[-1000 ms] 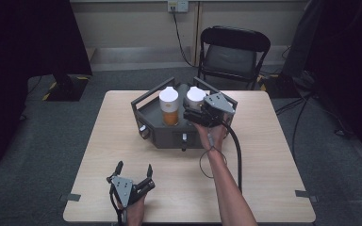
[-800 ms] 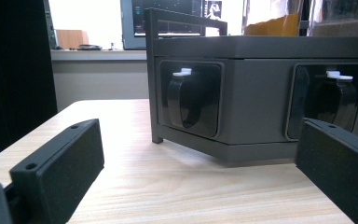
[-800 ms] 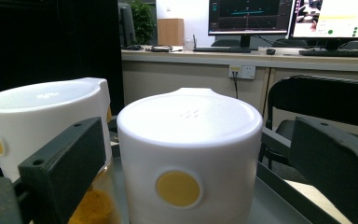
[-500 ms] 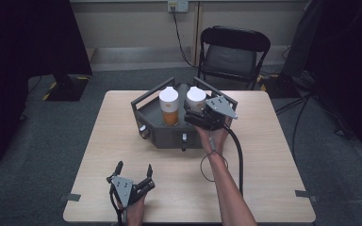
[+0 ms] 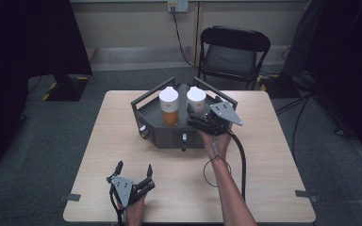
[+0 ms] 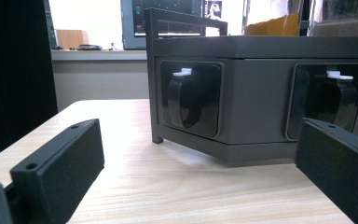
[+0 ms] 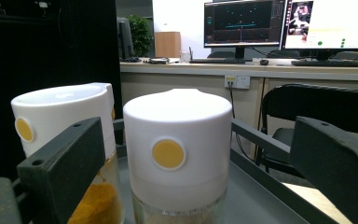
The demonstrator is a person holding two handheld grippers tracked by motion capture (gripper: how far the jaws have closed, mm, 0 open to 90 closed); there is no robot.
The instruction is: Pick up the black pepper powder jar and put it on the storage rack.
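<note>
The right gripper (image 5: pixel 195 117) hovers with jaws spread, lined up on the white-capped jar (image 7: pixel 177 154) at the tray's (image 5: pixel 143 110) twelve o'clock, apparently to grasp its cap. The left gripper (image 5: pixel 133 172), released and empty, idles at the table's (image 5: pixel 264 155) seven o'clock.

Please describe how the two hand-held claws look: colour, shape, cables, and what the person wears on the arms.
Both the left claw and the right claw are black, each with two flat, blocky jaws and a grey three-cornered plate on top. A thick black cable trails from the right one. The forearms are bare, no sleeves visible.
</note>
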